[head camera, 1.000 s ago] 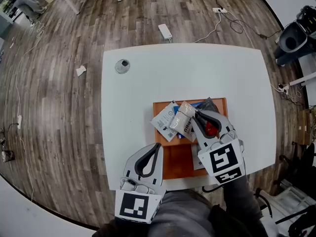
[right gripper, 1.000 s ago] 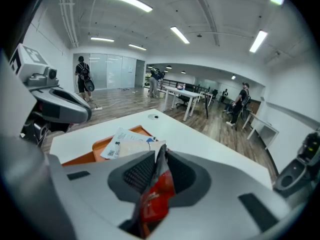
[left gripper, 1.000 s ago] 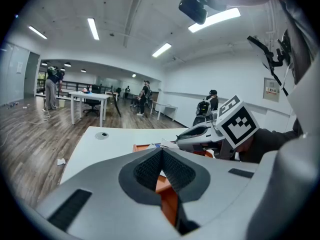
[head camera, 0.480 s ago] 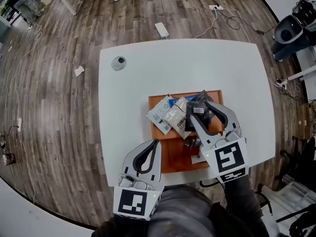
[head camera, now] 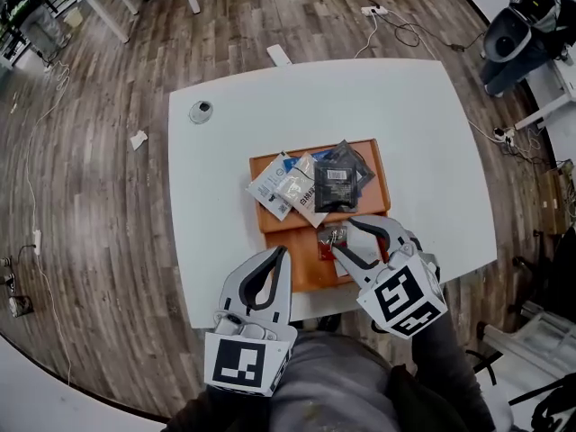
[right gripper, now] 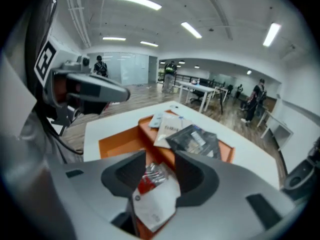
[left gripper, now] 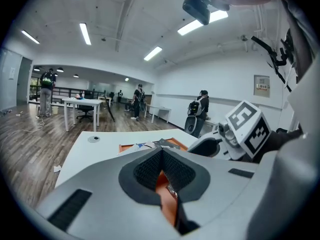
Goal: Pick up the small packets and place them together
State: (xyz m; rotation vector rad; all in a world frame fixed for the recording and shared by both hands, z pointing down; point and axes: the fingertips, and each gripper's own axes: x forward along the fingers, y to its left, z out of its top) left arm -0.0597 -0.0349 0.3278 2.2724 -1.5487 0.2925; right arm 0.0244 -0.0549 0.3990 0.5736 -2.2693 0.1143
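An orange tray (head camera: 281,259) lies in the middle of the white table (head camera: 414,151). At its far end a white packet (head camera: 269,185), a beige packet (head camera: 300,187) and a black packet (head camera: 337,185) overlap in a pile. A small red-and-white packet (head camera: 329,238) lies on the tray's near half. My right gripper (head camera: 345,236) has just been opening; its jaws stand apart on either side of that packet (right gripper: 155,194) without pressing it. My left gripper (head camera: 281,254) hovers shut and empty over the tray's near left edge, tips together (left gripper: 161,151).
A small round disc (head camera: 200,111) sits at the table's far left corner. Cables, a white block (head camera: 278,55) and a paper scrap (head camera: 137,139) lie on the wood floor. Other tables and people stand far off in both gripper views.
The right gripper's jaws opened, leaving the black packet on the pile, then pulled back toward me over the red-and-white packet. The left gripper shifted slightly forward.
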